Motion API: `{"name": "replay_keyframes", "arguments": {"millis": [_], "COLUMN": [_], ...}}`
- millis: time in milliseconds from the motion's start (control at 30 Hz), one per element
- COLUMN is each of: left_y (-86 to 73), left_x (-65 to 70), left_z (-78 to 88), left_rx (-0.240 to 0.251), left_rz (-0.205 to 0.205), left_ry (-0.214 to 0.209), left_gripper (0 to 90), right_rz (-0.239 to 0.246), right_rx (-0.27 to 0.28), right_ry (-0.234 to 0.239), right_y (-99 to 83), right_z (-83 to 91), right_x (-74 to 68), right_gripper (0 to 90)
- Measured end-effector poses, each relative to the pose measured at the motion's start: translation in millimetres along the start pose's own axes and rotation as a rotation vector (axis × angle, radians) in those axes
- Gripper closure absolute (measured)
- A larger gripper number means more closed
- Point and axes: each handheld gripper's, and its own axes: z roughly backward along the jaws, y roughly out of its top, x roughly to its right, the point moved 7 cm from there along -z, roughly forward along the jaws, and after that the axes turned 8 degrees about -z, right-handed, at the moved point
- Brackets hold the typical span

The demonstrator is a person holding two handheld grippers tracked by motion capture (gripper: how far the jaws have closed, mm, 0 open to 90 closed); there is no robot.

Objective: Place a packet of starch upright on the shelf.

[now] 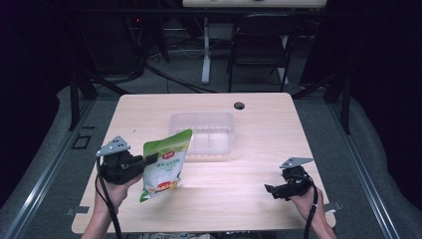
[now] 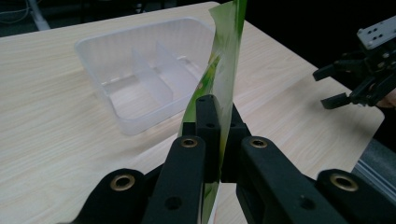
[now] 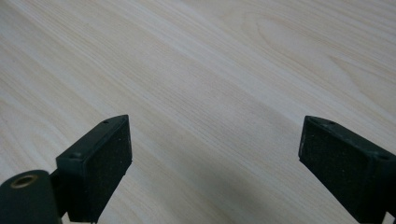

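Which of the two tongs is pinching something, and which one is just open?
The left tongs are pinched shut on the edge of the green and white bag, holding it up. The right tongs are spread wide open above the bare wooden table.

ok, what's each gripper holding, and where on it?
Left gripper pinches the green pouch by its side edge, near the top. Right gripper holds nothing.

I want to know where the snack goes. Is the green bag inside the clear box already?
No, the green bag hangs from the left gripper, beside the clear box.
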Motion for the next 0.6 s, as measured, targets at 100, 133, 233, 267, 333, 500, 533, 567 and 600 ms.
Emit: {"name": "replay_keyframes", "arguments": {"millis": [100, 133, 233, 267, 333, 500, 533, 567, 600], "left_y": [5.7, 7.4, 14.0, 16.7, 21.7, 31.6, 33.0, 35.2, 37.4], "left_x": [-1.1, -1.2, -1.9, -2.3, -2.9, -6.9, -7.6, -8.3, -9.1], "left_z": [-0.4, -0.6, -1.0, -0.7, -0.3, 0.1, 0.2, 0.0, -0.1], "left_rx": [0.008, 0.011, 0.020, 0.020, 0.026, 0.039, 0.039, 0.044, 0.046], "left_rz": [0.002, 0.002, 0.001, -0.005, -0.010, -0.009, -0.011, -0.008, -0.011], "left_ry": [-0.006, -0.008, -0.008, -0.008, -0.009, -0.003, -0.005, -0.002, -0.003], "left_gripper": [90.0, 90.0, 90.0, 90.0, 90.0, 90.0, 90.0, 90.0, 90.0], "right_rz": [0.001, 0.001, 0.000, -0.001, -0.003, 0.001, -0.001, 0.000, -0.001], "right_rx": [0.001, 0.002, 0.003, 0.005, 0.005, 0.003, 0.004, 0.003, 0.003], "right_ry": [0.001, 0.001, 0.001, 0.001, -0.001, 0.004, 0.002, 0.003, 0.000], "right_y": [0.1, 0.1, 0.0, 0.1, 0.0, 0.1, 0.1, 0.1, 0.1], "right_z": [0.1, 0.0, 0.3, 0.2, 0.2, 0.3, 0.4, 0.4, 0.2], "right_x": [-0.1, 0.0, 0.2, 0.3, 0.6, 0.1, 0.2, 0.2, 0.4], "right_gripper": [9.2, 9.1, 9.2, 9.2, 9.2, 9.3, 9.3, 9.3, 9.3]}}
